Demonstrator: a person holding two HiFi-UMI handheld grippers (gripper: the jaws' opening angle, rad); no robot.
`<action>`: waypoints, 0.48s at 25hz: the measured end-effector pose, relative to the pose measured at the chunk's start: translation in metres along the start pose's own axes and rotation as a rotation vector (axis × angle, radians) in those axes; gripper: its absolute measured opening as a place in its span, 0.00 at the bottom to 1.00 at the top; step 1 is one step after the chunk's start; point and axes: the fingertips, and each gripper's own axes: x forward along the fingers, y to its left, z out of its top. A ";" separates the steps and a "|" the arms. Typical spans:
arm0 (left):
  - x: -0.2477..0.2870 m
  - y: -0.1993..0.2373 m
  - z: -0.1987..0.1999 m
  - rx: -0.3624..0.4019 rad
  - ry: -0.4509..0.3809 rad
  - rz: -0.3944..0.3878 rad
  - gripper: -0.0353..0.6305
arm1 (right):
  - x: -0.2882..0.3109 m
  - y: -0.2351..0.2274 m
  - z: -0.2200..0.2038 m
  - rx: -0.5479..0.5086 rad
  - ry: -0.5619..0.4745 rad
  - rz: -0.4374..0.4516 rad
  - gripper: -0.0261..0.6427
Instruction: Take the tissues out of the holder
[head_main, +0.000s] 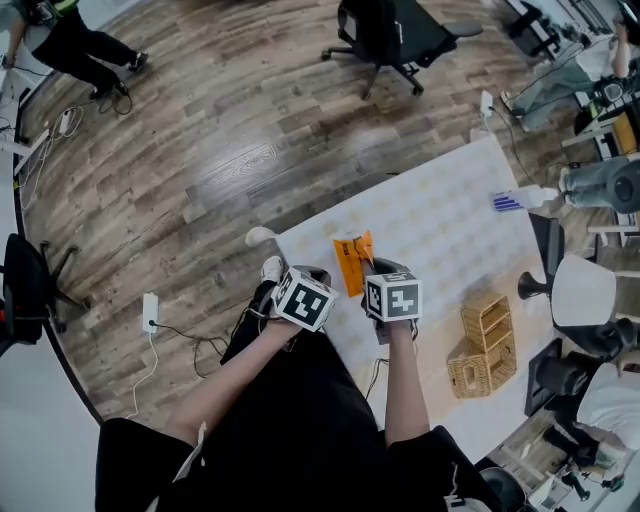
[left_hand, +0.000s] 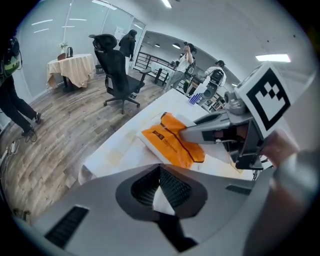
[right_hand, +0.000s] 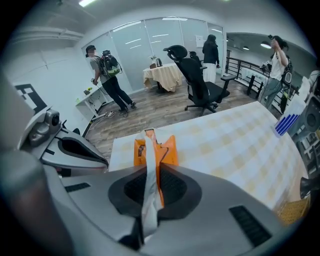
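Note:
An orange tissue packet (head_main: 353, 262) with a white end hangs over the near left end of the table, between my two grippers. My right gripper (head_main: 376, 270) is shut on it: in the right gripper view a white and orange strip (right_hand: 148, 165) of the packet (right_hand: 167, 150) runs down between the closed jaws of the right gripper (right_hand: 149, 192). My left gripper (head_main: 326, 277) comes in from the packet's left. In its own view the left gripper (left_hand: 161, 192) pinches a white corner (left_hand: 162, 201), apparently the packet's (left_hand: 172, 142) white end. The wicker holder (head_main: 485, 345) stands to the right, apart from both.
A cream checked cloth covers the table (head_main: 440, 215). A blue-striped white item (head_main: 508, 202) lies at its far right. A black office chair (head_main: 385, 35) stands on the wood floor beyond, and people walk about the room. More chairs crowd the right side (head_main: 585, 300).

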 end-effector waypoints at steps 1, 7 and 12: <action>0.001 0.001 -0.001 -0.003 0.001 -0.002 0.05 | 0.003 0.001 0.000 -0.007 0.010 -0.001 0.08; -0.001 0.014 0.001 -0.023 0.004 -0.011 0.05 | 0.018 0.008 0.009 -0.102 0.070 -0.017 0.08; -0.003 0.020 0.000 -0.045 -0.003 -0.007 0.05 | 0.022 0.007 0.010 -0.170 0.102 -0.046 0.08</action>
